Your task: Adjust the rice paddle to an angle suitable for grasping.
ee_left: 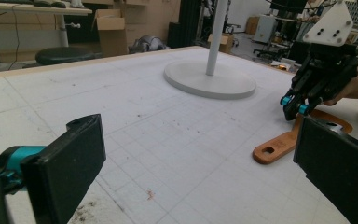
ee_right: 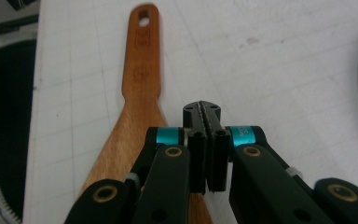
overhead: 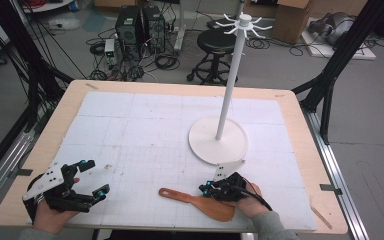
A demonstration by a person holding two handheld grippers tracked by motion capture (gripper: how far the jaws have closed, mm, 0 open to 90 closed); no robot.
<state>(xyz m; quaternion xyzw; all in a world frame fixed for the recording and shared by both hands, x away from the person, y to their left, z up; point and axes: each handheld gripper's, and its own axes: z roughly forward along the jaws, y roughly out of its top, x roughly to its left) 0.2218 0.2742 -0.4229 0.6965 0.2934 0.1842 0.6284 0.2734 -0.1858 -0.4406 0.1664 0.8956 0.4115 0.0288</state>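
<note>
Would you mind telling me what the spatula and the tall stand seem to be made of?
The spatula looks like wood with a smooth, warm orange-brown finish; faint grain and a stamped mark show on its handle. The stand is plain matte white all over, probably painted metal or plastic; nothing on its surface tells which.
</note>
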